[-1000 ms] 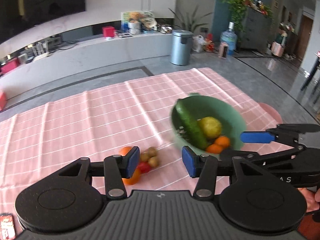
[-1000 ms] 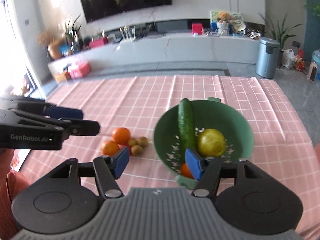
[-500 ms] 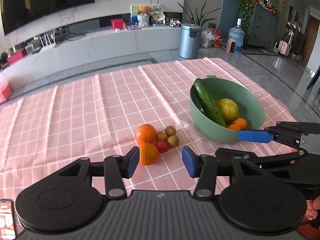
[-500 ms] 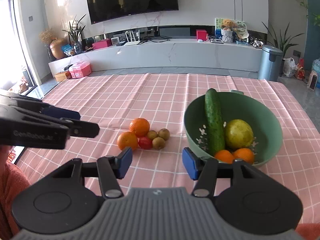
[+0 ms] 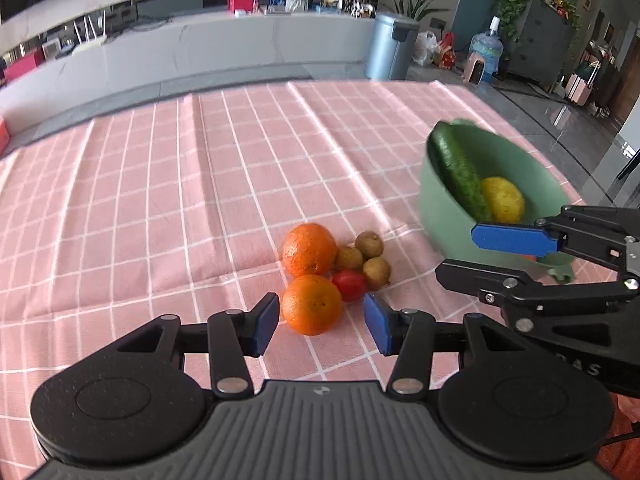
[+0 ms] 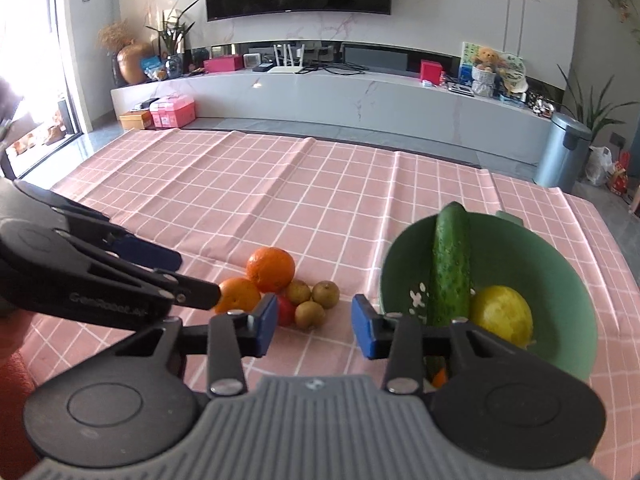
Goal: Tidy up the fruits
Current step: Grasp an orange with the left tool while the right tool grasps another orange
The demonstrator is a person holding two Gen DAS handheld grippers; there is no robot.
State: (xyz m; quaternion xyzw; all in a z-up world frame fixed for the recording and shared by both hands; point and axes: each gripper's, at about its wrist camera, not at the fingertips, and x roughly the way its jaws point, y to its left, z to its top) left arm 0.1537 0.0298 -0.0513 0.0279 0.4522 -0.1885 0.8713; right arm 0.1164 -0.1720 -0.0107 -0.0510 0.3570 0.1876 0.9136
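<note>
Two oranges, three small brown fruits (image 5: 366, 256) and a red one (image 5: 350, 285) lie in a pile on the pink checked cloth. The near orange (image 5: 312, 304) (image 6: 236, 295) sits just ahead of the gap of my left gripper (image 5: 322, 326) (image 6: 192, 272), which is open and touches nothing. The far orange (image 5: 309, 249) (image 6: 271, 269) lies behind it. My right gripper (image 6: 315, 328) (image 5: 472, 258) hovers between the pile and the green bowl (image 5: 440, 216) (image 6: 560, 264), jaws closing with nothing between the pads. The bowl holds a cucumber (image 6: 450, 272) and a yellow fruit (image 6: 502, 314).
The cloth covers the whole table (image 6: 248, 200), whose far edge faces a long grey TV bench (image 6: 360, 96). A blue-grey bin (image 6: 562, 152) stands on the floor beyond the right corner. A red sleeve (image 6: 12, 380) shows at the lower left.
Both grippers have sunk toward the fruit pile, which now looks larger. The near orange has come up to the left gripper's gap. The right gripper's jaws have narrowed.
</note>
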